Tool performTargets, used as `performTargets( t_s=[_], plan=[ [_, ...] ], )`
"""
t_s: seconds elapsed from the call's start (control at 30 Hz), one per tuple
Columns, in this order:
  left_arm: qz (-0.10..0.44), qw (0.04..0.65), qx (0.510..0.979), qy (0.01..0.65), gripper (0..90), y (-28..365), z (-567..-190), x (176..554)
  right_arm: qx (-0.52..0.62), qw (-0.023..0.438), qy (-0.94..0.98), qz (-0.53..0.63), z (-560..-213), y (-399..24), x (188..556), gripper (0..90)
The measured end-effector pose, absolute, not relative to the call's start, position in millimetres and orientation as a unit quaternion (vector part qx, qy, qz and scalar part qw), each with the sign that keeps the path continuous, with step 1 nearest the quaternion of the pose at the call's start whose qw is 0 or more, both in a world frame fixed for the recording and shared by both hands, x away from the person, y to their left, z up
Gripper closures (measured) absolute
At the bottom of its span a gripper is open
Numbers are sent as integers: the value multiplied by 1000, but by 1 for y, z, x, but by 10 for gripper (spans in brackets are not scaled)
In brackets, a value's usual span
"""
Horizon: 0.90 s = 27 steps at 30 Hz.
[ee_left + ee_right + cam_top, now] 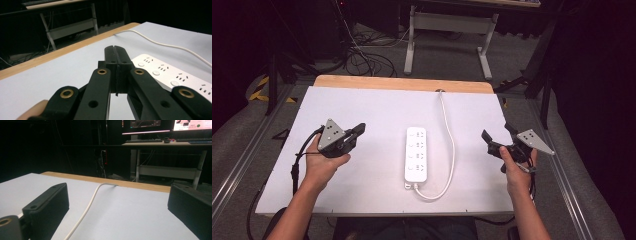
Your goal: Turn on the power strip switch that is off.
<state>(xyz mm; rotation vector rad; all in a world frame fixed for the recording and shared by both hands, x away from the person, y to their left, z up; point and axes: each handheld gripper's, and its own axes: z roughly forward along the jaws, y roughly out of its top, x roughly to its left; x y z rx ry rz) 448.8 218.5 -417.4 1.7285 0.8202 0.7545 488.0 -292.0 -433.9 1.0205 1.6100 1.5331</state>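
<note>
A white power strip [416,154] lies in the middle of the white table top [372,110], its white cable [451,140] looping from the near end up to the far edge. My left gripper [360,128] is held left of the strip, its jaws pressed together with nothing between them; the left gripper view shows the closed tips [115,51] beside the strip [175,77]. My right gripper [498,131] is held right of the strip, jaws wide apart and empty. In the right gripper view the cable [86,212] runs between the spread fingers [47,207].
A wooden strip [402,83] borders the table's far edge. Behind it stand a desk frame [447,30] and tangled floor cables [362,55]. Metal rails [242,160] flank the table. A desk with monitors [165,143] appears in the right gripper view.
</note>
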Motion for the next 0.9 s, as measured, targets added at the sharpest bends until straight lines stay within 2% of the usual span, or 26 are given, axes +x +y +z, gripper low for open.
performTargets(
  t_s=[0.9],
  plan=[
    [279,498,763,305,899,171,-421,480,395,343,616,589,-434,-293,489,42]
  ],
)
